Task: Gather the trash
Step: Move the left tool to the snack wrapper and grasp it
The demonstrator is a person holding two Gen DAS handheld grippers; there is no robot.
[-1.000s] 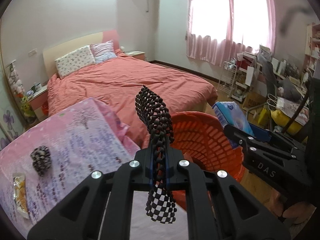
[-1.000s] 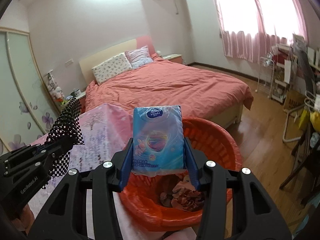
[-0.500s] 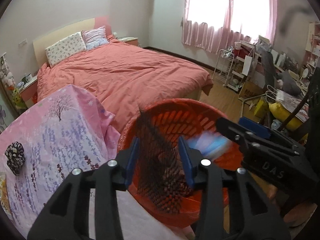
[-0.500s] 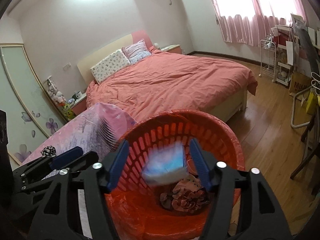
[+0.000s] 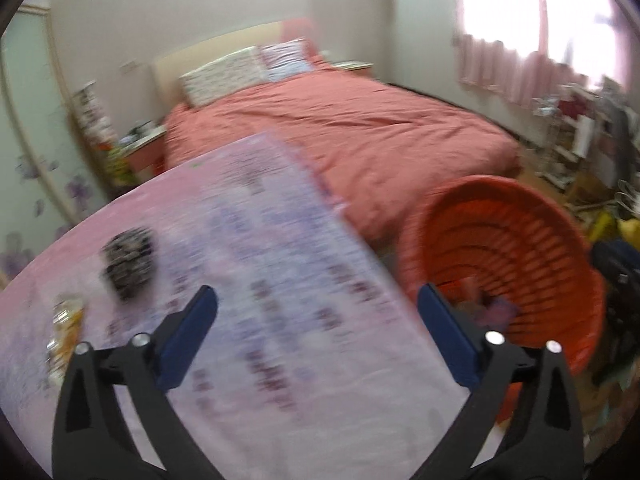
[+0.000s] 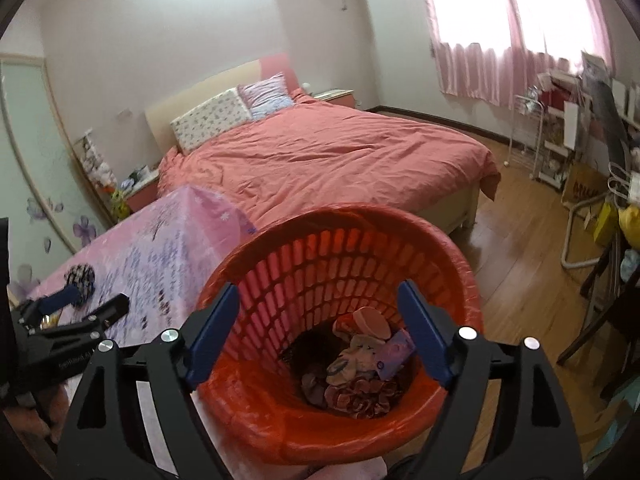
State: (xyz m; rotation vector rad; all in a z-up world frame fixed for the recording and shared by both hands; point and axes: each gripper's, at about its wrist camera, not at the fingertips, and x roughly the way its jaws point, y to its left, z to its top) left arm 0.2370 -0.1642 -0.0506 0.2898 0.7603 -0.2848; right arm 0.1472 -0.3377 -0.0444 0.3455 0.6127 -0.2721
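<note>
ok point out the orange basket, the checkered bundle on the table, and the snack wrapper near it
orange basket [image 6: 360,216], right wrist view, far rim.
checkered bundle [image 5: 129,261], left wrist view, middle of the bundle.
snack wrapper [image 5: 66,326], left wrist view, middle of the orange packet, blurred.

baskets: 1 [image 6: 460,264] | pillows: 2 [image 6: 208,120] (side by side) | beds: 1 [image 6: 340,160]

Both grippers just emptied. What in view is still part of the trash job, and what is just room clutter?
Job:
- orange basket
- checkered wad on pink tablecloth
- snack wrapper
- left gripper, right gripper, jaws open, just opened, empty

Lying about:
- bed
- pillows
- cluttered shelves
</note>
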